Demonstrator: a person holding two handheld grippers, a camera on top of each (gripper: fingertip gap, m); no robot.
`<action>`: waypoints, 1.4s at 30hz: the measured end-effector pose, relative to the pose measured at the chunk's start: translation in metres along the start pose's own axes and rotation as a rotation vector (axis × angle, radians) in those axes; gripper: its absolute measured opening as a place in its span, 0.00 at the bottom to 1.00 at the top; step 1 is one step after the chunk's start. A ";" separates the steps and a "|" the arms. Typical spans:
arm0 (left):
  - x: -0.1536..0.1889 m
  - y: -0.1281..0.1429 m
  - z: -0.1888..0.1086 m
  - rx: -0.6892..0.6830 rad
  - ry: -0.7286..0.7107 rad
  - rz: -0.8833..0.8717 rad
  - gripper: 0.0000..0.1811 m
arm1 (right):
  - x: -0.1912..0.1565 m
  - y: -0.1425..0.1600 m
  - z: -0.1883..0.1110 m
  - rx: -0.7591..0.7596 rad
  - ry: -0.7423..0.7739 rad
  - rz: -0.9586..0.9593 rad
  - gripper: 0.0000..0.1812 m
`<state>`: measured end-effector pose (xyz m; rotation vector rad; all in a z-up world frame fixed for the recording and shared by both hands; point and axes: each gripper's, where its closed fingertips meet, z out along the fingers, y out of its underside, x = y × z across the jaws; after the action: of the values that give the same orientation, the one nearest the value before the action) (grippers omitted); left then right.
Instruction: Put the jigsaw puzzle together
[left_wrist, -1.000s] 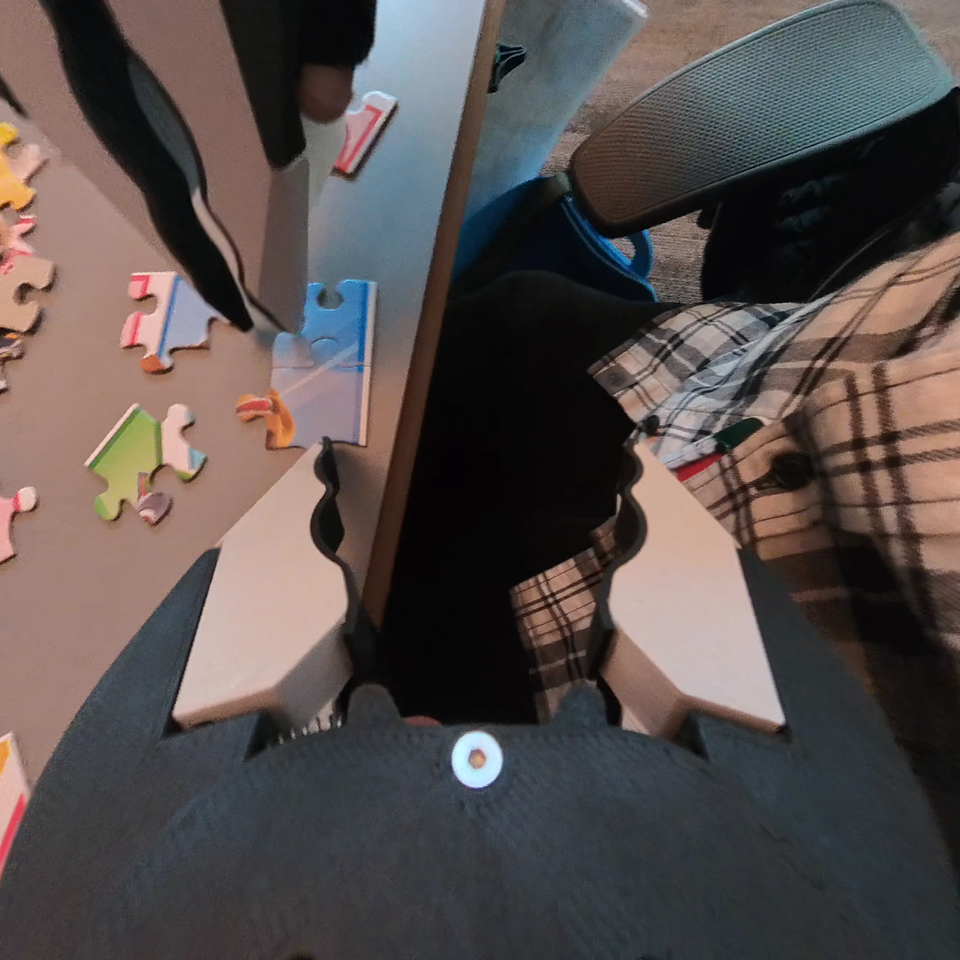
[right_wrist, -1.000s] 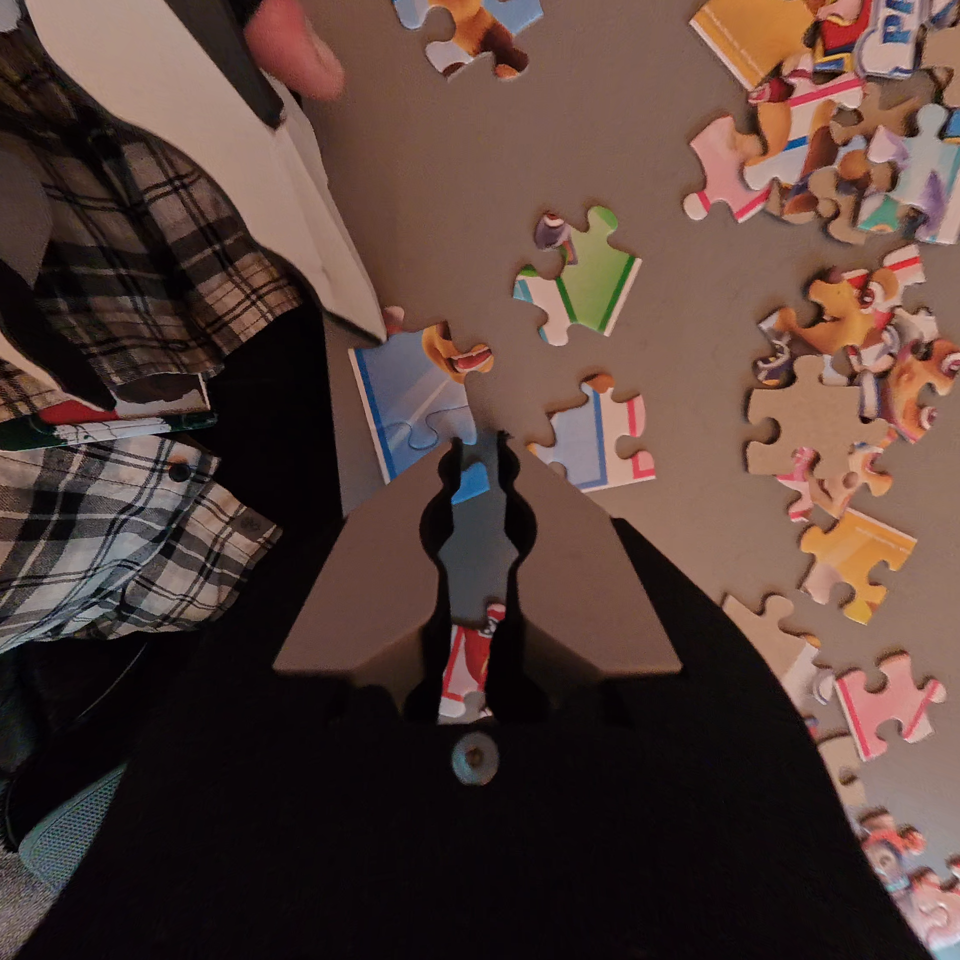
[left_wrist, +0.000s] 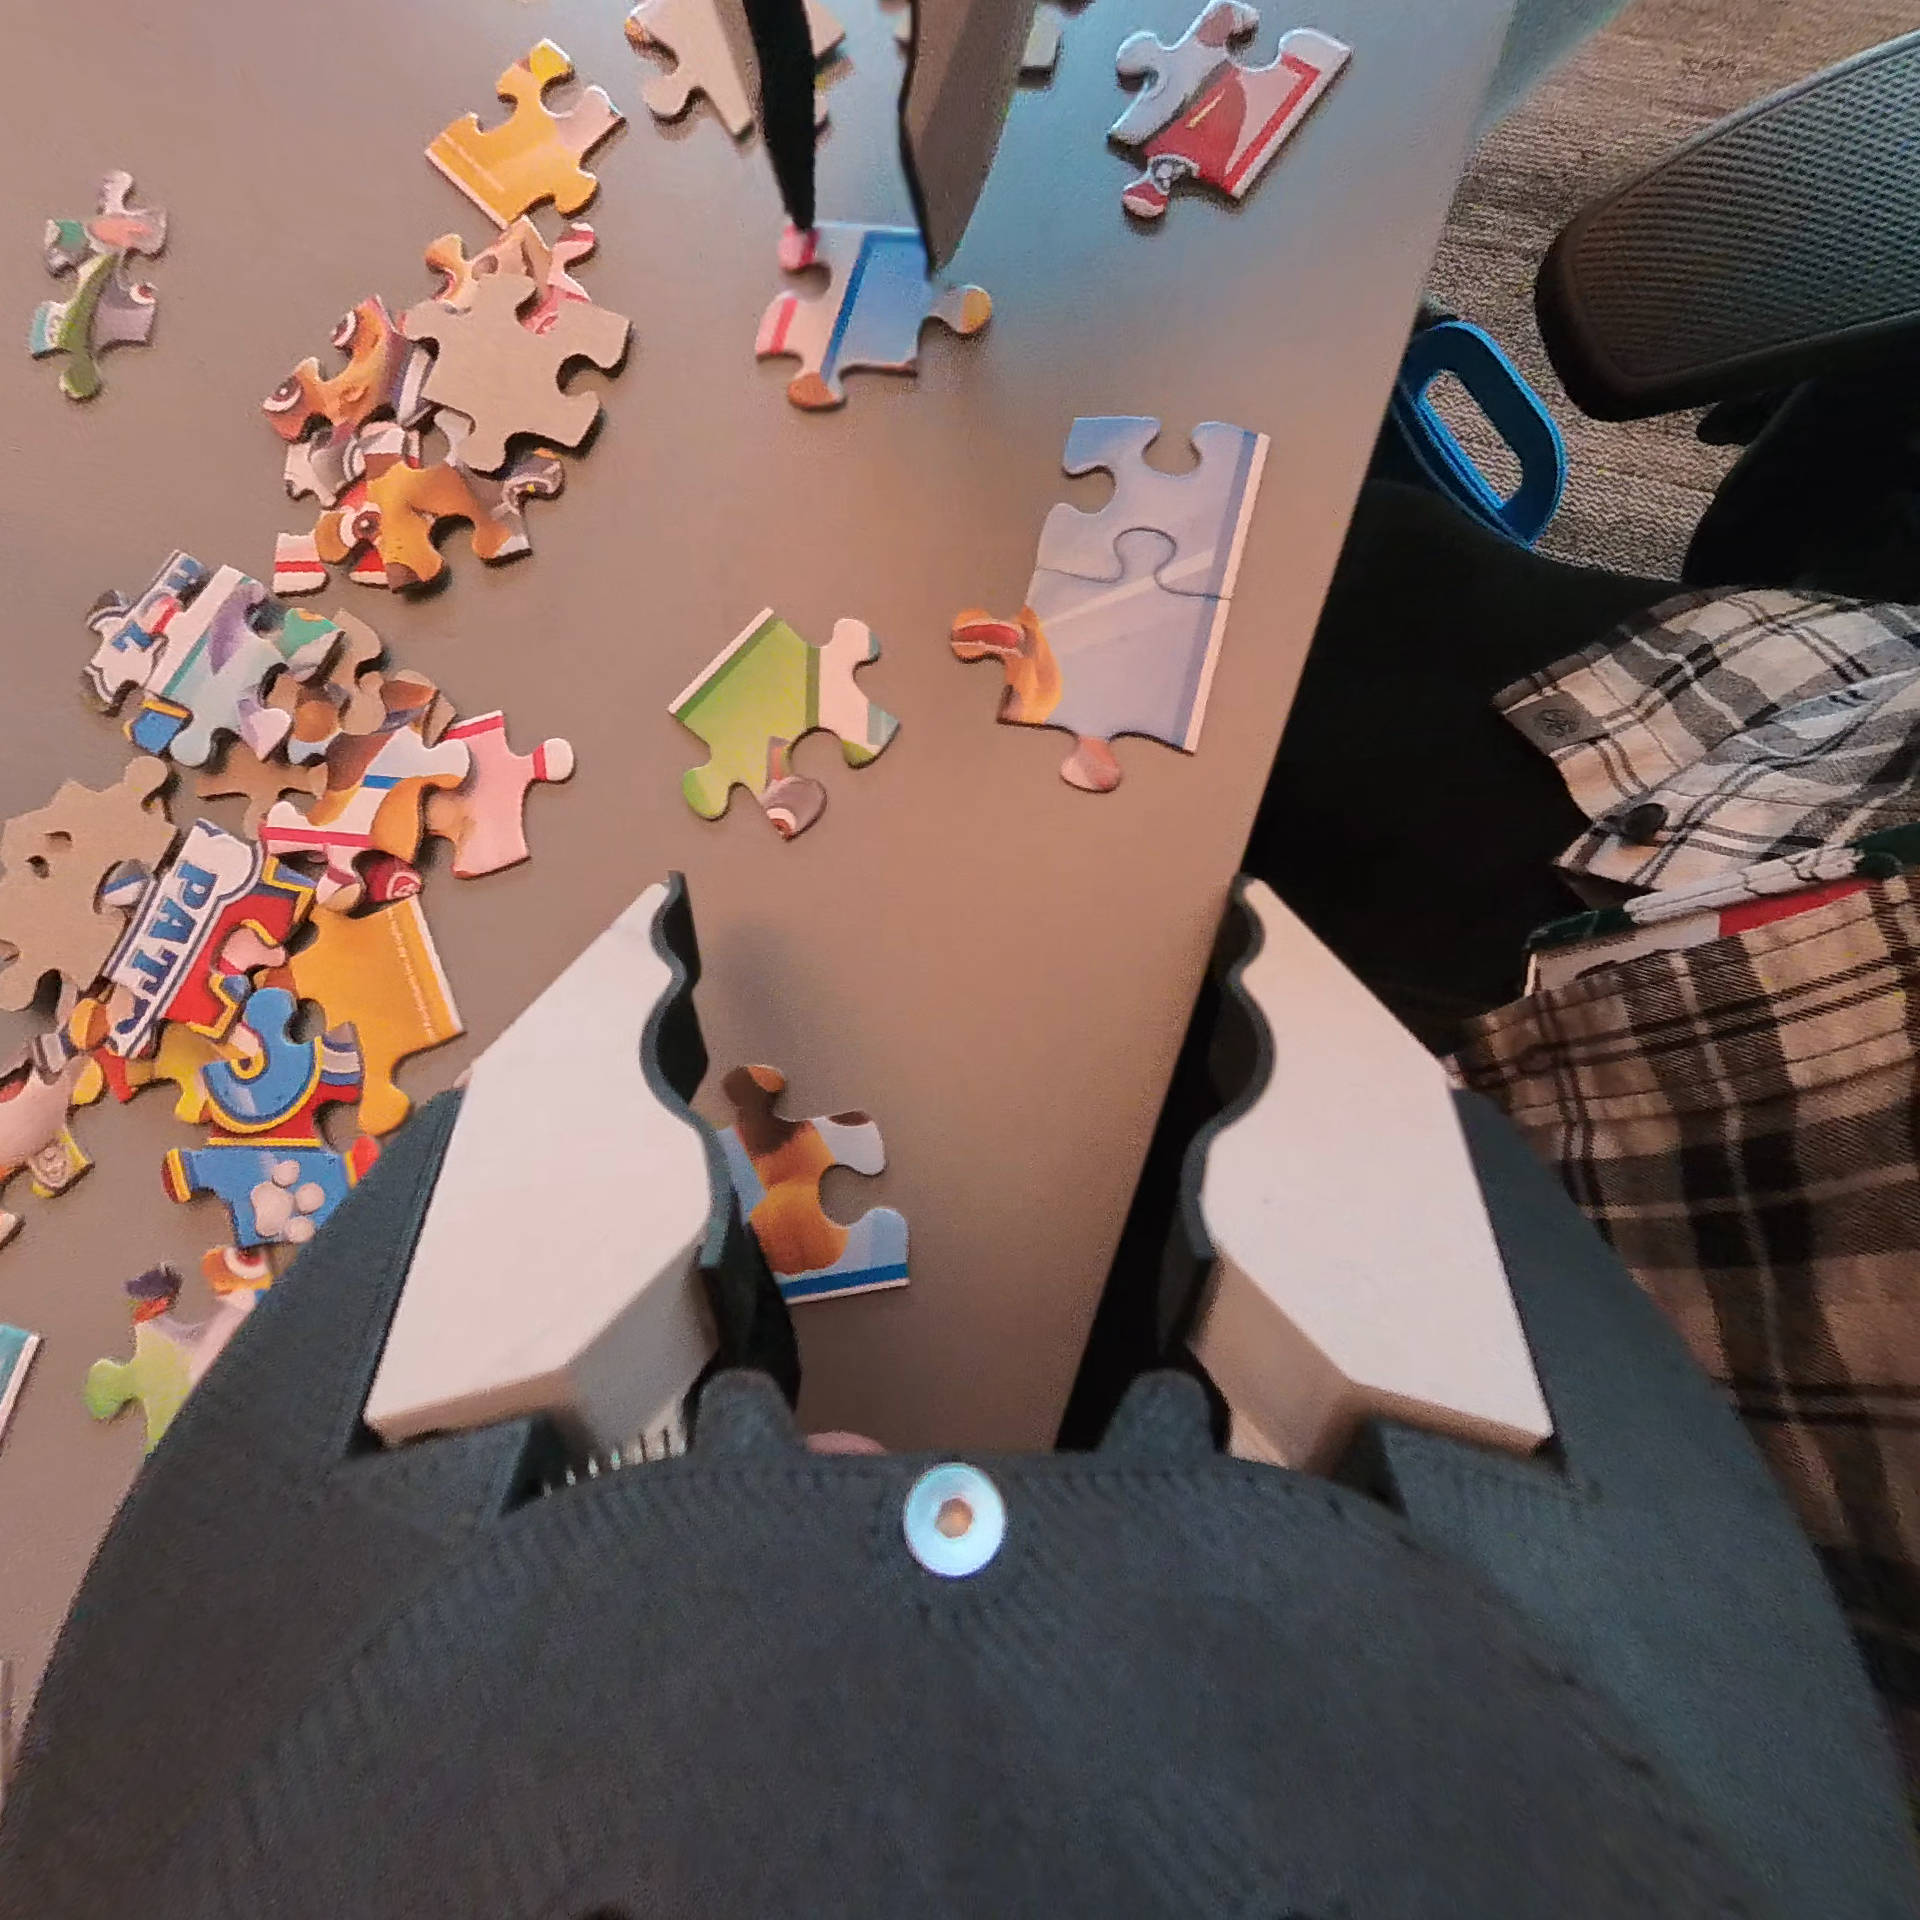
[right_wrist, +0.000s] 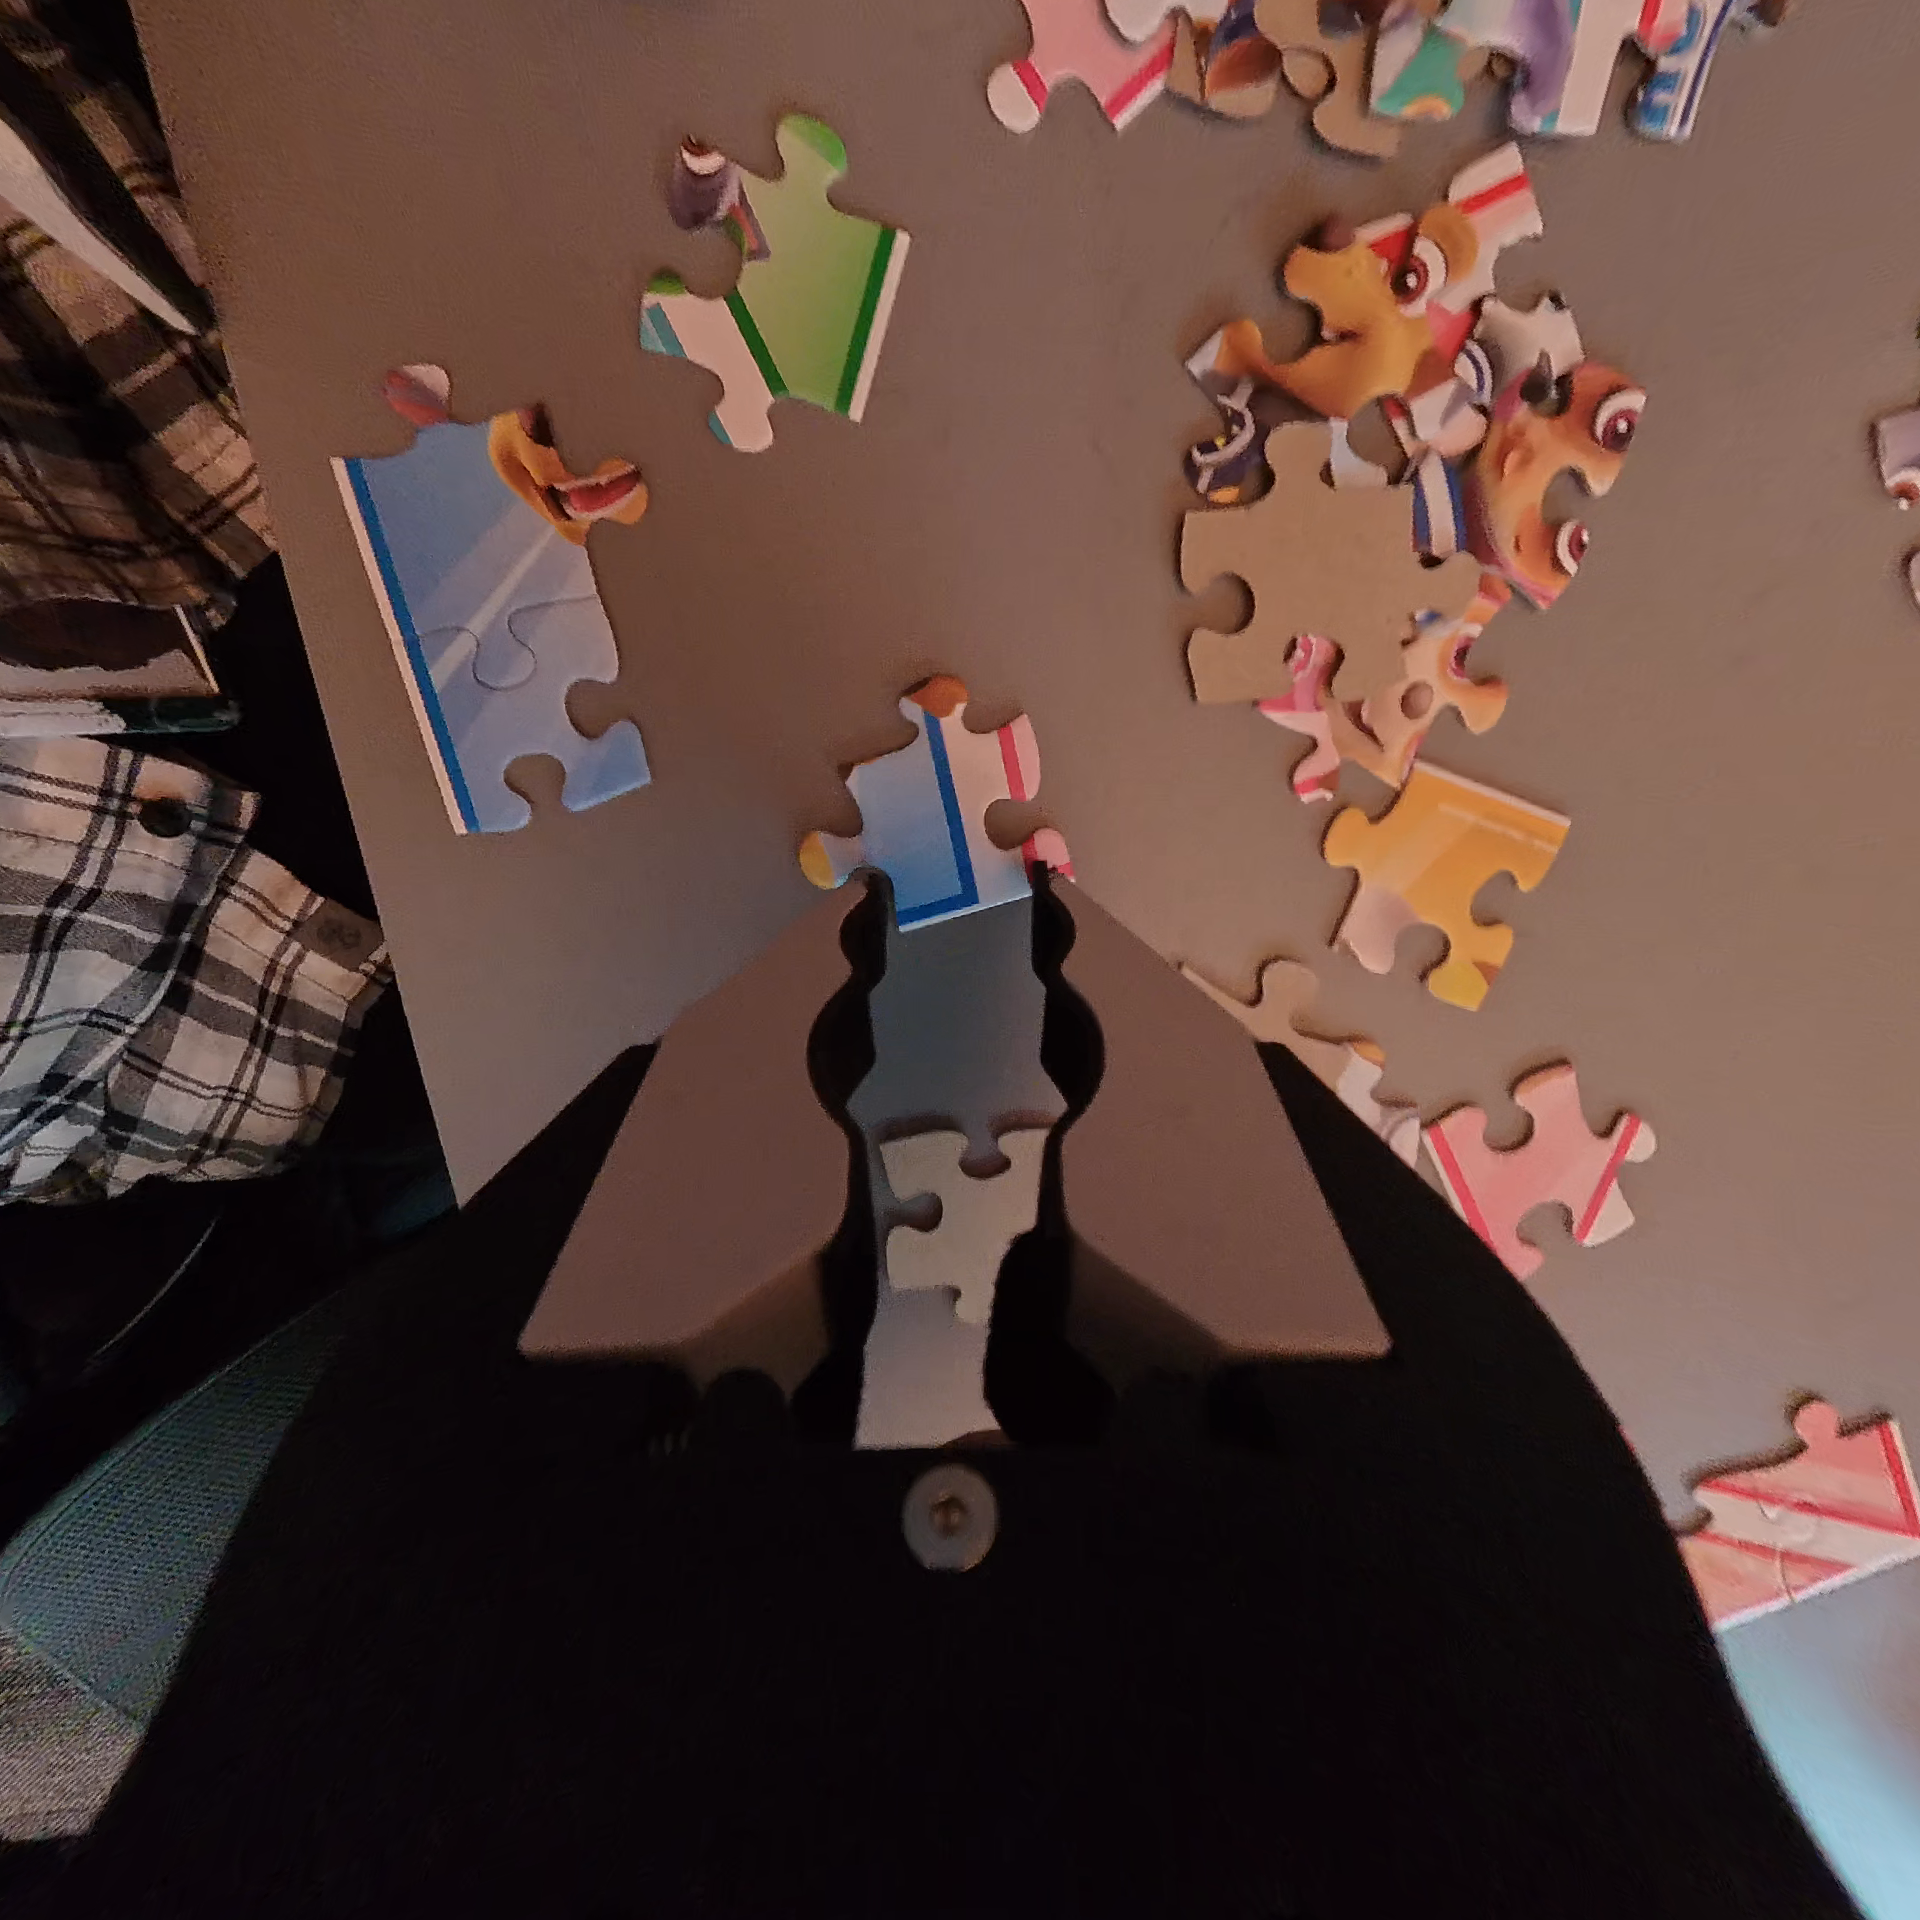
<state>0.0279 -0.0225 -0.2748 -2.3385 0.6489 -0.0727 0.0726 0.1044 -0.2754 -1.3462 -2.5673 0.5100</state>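
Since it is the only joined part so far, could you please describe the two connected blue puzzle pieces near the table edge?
The joined blue pair is two flat cardboard pieces locked by one tab, lying face up on the grey table beside its edge. Both are pale blue, with a blue and white border stripe along the straight side nearest that edge. One piece shows an orange animal's open mouth. Nothing touches the pair; the right gripper is at a separate blue piece nearby.

The left wrist view looks steeply down along the table's (left_wrist: 987, 987) near edge, from close above. The right wrist view looks down from close too, facing the opposite way along that edge. Both share the joined blue pieces (left_wrist: 1138, 582) (right_wrist: 499, 623) and the green piece (left_wrist: 779, 717) (right_wrist: 800, 281).
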 end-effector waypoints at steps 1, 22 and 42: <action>-0.002 -0.001 0.000 0.003 0.003 -0.006 0.53 | 0.003 0.002 -0.002 -0.003 0.015 0.006 0.16; -0.039 -0.006 0.011 0.005 -0.012 -0.068 0.31 | 0.055 -0.049 0.020 0.161 0.132 0.098 0.13; -0.059 -0.012 0.018 0.009 -0.064 -0.064 0.30 | 0.066 -0.041 0.019 0.190 0.089 0.191 0.27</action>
<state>-0.0146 0.0242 -0.2734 -2.3427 0.5416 -0.0295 -0.0017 0.1331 -0.2759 -1.5156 -2.2673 0.6907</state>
